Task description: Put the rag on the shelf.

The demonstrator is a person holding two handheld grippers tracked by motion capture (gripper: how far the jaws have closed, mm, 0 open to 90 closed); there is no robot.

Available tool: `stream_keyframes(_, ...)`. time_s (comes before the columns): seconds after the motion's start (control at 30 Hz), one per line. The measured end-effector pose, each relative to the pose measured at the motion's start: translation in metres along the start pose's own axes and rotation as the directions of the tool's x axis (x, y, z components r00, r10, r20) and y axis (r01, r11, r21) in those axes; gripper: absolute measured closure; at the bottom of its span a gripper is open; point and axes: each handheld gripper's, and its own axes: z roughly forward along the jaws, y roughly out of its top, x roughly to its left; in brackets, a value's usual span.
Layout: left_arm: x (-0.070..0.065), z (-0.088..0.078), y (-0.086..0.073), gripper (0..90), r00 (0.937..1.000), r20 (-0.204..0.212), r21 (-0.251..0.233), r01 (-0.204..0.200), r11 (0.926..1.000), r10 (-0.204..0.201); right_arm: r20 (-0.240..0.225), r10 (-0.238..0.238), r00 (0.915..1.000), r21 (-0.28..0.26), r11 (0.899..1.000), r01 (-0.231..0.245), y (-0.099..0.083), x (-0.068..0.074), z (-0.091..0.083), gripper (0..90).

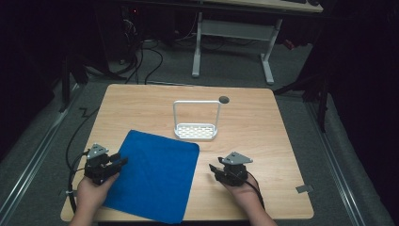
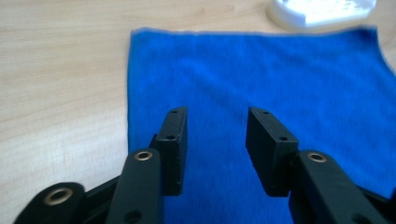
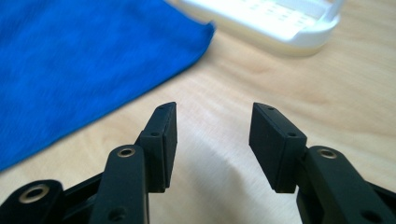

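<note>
White rack (image 1: 196, 131) beyond blue cloth (image 1: 155, 174) — untouched

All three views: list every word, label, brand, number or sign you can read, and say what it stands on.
None: no readable text in any view.
Blue cloth: plain, no tag or print visible.
White rack: plain, with a pattern of holes, no lettering.
Wooden table: bare grain; a dark round spot and a grey tab, neither with marks that can be made out.
Left tool and right tool: black, screws only, no markings.
</note>
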Motion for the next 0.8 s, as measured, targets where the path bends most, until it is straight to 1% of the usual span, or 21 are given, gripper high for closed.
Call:
stream_keyframes(0.03,0.002,0.001,-0.003,59.9,0.9997,0.011,0.007,0.023,0.9997,-0.023,0.002,0.01,0.9999,-0.002,1.0,-0.01,0.001,0.0,0.0,52.0)
stream_keyframes(0.07,0.002,0.003,-0.003,63.0,0.9997,0.006,0.012,0.022,0.9997,-0.022,-0.003,0.01,0.9999,-0.006,1.0,-0.01,0.001,0.001,0.0,52.0)
stream_keyframes(0.1,0.002,0.003,-0.003,63.4,0.9997,0.006,0.012,0.022,0.9997,-0.022,-0.003,0.01,0.9999,-0.006,1.0,-0.01,0.001,0.001,0.0,52.0)
stream_keyframes(0.13,-0.001,0.005,0.0,63.5,0.9999,0.001,0.017,-0.011,0.9998,0.011,0.004,-0.018,0.9998,-0.002,1.0,0.018,0.001,0.005,0.0,52.1)
stream_keyframes(0.17,-0.001,0.006,0.001,63.4,0.9999,0.002,0.011,-0.011,0.9999,0.011,0.006,-0.029,0.9996,-0.002,1.0,0.029,0.001,0.006,0.0,52.1)
stream_keyframes(0.23,0.0,0.007,0.001,63.7,0.9999,0.006,0.012,-0.015,0.9998,0.015,0.004,-0.032,0.9995,-0.01,0.999,0.032,0.002,0.007,0.0,52.2)
stream_keyframes(0.33,0.003,0.007,-0.001,63.8,0.9999,0.012,0.016,0.0,0.9999,0.0,-0.003,-0.031,0.9995,-0.019,0.999,0.031,0.004,0.009,0.0,52.2)
stream_keyframes(0.37,0.003,0.007,-0.001,63.9,0.9999,0.012,0.016,0.0,0.9999,0.0,-0.003,-0.031,0.9995,-0.019,0.999,0.031,0.004,0.009,0.0,52.2)
stream_keyframes(0.4,0.003,0.006,-0.001,63.9,0.9999,0.011,0.019,-0.008,0.9998,0.008,-0.007,-0.043,0.9991,-0.017,0.999,0.043,0.004,0.012,0.001,52.4)
stream_keyframes(0.47,0.004,0.005,-0.001,63.9,0.9999,0.007,0.011,-0.007,0.9999,0.007,-0.014,-0.05,0.9986,-0.014,0.999,0.05,0.004,0.014,0.001,52.4)
stream_keyframes(0.57,0.006,0.004,0.0,63.5,0.9999,0.013,0.003,0.008,1.0,-0.008,-0.023,-0.065,0.9976,-0.018,0.998,0.064,0.005,0.016,0.002,52.2)
stream_keyframes(0.63,0.005,0.003,0.0,63.2,0.9998,0.018,0.002,0.009,1.0,-0.009,-0.028,-0.066,0.9974,-0.021,0.998,0.066,0.006,0.018,0.001,52.0)
stream_keyframes(0.7,0.004,0.002,0.0,63.0,0.9999,0.011,0.004,-0.006,1.0,0.005,-0.036,-0.07,0.9969,-0.023,0.997,0.069,0.007,0.021,0.001,52.0)
stream_keyframes(0.73,0.004,0.002,0.0,62.9,0.9999,0.011,0.004,-0.006,1.0,0.005,-0.036,-0.07,0.9969,-0.023,0.997,0.069,0.007,0.021,0.001,52.0)
stream_keyframes(0.8,0.005,0.002,0.001,62.9,0.9999,0.011,-0.001,-0.007,1.0,0.007,-0.047,-0.084,0.9953,-0.024,0.996,0.083,0.008,0.026,0.003,52.0)
